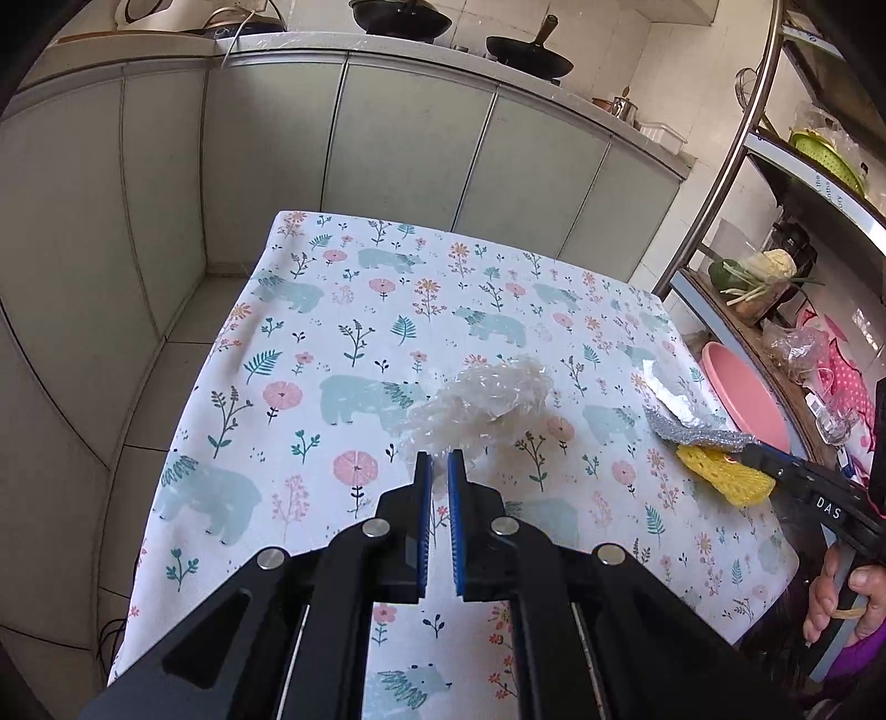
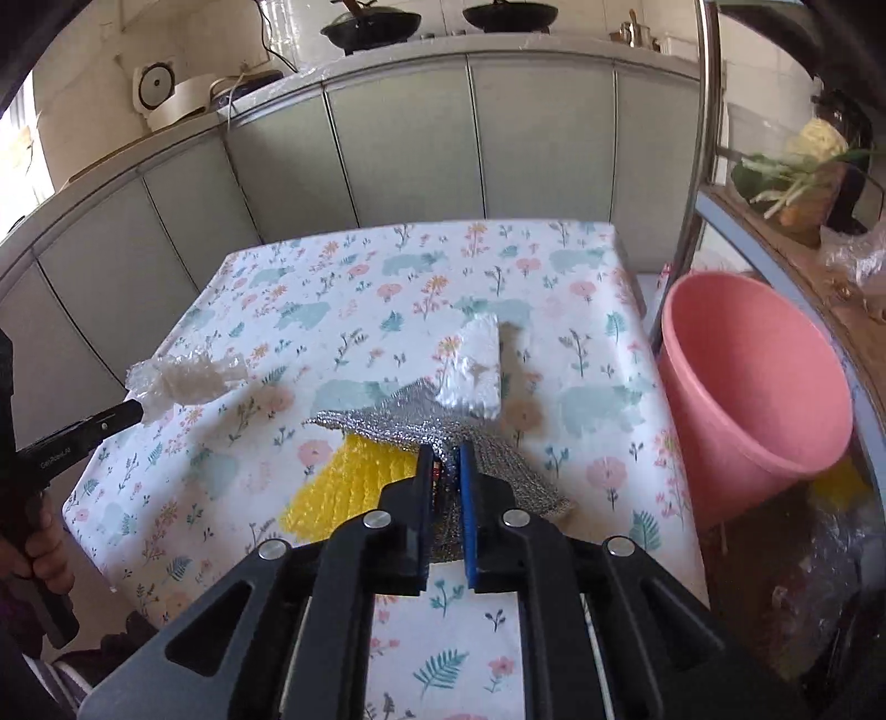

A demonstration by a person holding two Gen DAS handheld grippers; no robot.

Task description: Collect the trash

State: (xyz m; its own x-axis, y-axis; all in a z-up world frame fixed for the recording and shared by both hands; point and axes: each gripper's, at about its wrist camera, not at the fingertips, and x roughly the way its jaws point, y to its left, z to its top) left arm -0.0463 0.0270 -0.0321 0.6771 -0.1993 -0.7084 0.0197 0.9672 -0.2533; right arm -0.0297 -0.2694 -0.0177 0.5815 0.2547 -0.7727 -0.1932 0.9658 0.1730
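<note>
both sets of jaws are clenched on trash. the left gripper pinches the near edge of a crumpled clear plastic wrap, its blue pads nearly together with only the film between them. the right gripper is clamped on a silver mesh scouring cloth, with a yellow foam net bunched against the cloth on its left side and a strip of foil lying beyond it.

the left wrist view shows the wrap from above but does not settle whether it is clear of the table. the right wrist view does: the wrap hangs off the left gripper's tip above the floral tablecloth, casting a soft shadow below it. the right wrist view also takes in the whole pink bucket, standing just off the table's right edge beside a metal rack pole, its mouth tipped towards the camera. the left wrist view catches only the bucket's rim past the table edge.

the left gripper points across the table from its left side, the person's fingers wrapped round the handle low in the right wrist view. the right gripper reaches in from the table's right edge, near the bucket, the person's right hand gripping its handle. woks sit on the counter behind.
</note>
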